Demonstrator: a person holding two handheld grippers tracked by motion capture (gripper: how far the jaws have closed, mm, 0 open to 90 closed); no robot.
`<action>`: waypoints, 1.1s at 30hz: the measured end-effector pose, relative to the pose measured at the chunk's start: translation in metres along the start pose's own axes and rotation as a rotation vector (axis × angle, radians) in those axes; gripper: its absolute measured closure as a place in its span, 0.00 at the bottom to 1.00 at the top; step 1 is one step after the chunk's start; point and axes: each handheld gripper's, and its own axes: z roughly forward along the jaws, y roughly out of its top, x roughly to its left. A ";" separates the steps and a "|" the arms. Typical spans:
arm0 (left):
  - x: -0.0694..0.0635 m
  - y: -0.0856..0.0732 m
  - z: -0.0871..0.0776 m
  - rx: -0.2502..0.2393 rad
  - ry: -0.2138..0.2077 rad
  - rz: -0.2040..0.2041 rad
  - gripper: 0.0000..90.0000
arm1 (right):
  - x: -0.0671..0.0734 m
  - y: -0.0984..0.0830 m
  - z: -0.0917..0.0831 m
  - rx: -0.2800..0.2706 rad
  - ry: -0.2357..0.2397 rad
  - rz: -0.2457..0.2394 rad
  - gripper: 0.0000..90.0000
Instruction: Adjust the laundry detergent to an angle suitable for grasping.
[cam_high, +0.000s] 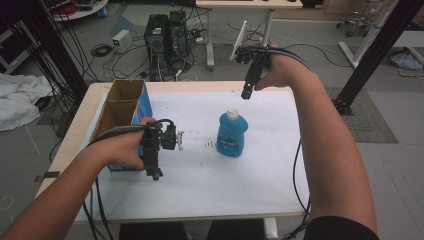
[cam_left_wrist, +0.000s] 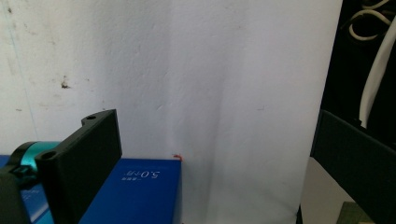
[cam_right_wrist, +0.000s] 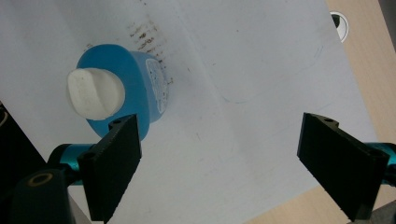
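Note:
A blue bottle (cam_high: 231, 136) with a white cap (cam_high: 232, 114) stands upright near the middle of the white paper sheet (cam_high: 260, 170). An open blue cardboard box (cam_high: 120, 112) stands at the table's left side. My left gripper (cam_high: 155, 174) is held beside the box's front corner, jaws pointing down at the paper; in the left gripper view it (cam_left_wrist: 212, 116) is open, with the blue box (cam_left_wrist: 135, 191) by its left jaw. My right gripper (cam_high: 246, 93) hangs in the air behind the bottle. In the right gripper view it (cam_right_wrist: 222, 121) is open, with the bottle (cam_right_wrist: 140, 79) below and off to the left.
Dark smudges (cam_high: 207, 145) mark the paper left of the bottle. Beyond the table's far edge are computer towers (cam_high: 167, 32), loose cables and a desk leg (cam_high: 210, 35). A white cloth (cam_high: 20, 100) lies at far left; a black frame post (cam_high: 375, 50) stands at right.

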 end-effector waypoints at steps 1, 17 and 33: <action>0.000 0.000 0.000 0.001 0.001 0.001 0.02 | 0.001 0.000 0.000 0.002 -0.001 0.001 0.14; -0.005 0.000 -0.002 0.014 -0.005 -0.009 0.02 | 0.000 0.000 0.010 0.009 0.015 0.009 0.14; -0.004 0.001 0.001 0.013 -0.008 -0.001 0.02 | -0.001 0.000 0.011 0.008 0.012 0.010 0.14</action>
